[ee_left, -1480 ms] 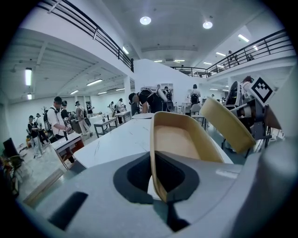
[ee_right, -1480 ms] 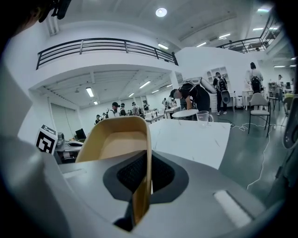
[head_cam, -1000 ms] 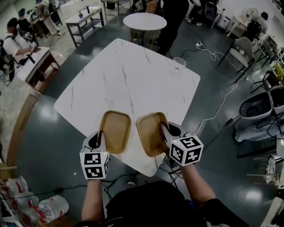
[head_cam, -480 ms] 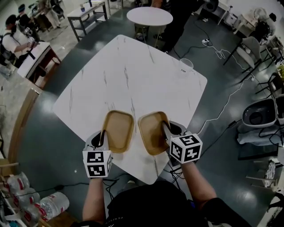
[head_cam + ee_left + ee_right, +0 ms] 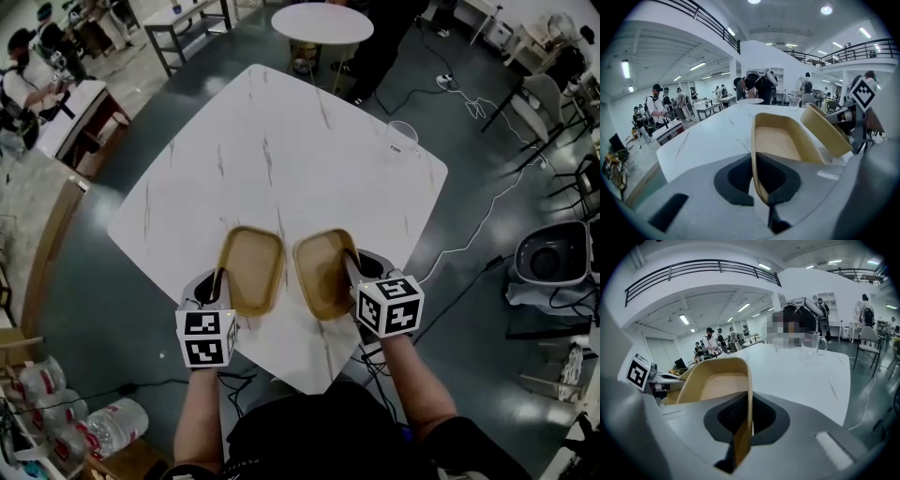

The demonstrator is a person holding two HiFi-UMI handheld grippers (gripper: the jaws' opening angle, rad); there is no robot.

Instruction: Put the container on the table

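Observation:
Two tan shallow containers hang side by side over the near corner of the white marble table (image 5: 281,150). My left gripper (image 5: 217,281) is shut on the near rim of the left container (image 5: 249,269), whose rim (image 5: 754,154) runs between the jaws in the left gripper view. My right gripper (image 5: 352,272) is shut on the near rim of the right container (image 5: 323,274), which tilts slightly to the left. In the right gripper view that container (image 5: 722,385) fills the centre, with its wall pinched in the jaws. Whether either container touches the table is unclear.
A clear glass cup (image 5: 403,139) stands near the table's far right edge. Beyond the table are a round white table (image 5: 322,22) and a person in black. Cables lie on the floor at right, a grey bin (image 5: 553,253) sits further right, and plastic bottles (image 5: 56,431) lie at lower left.
Both grippers have carried their containers further forward over the table's near corner and a little lower. The grips are unchanged.

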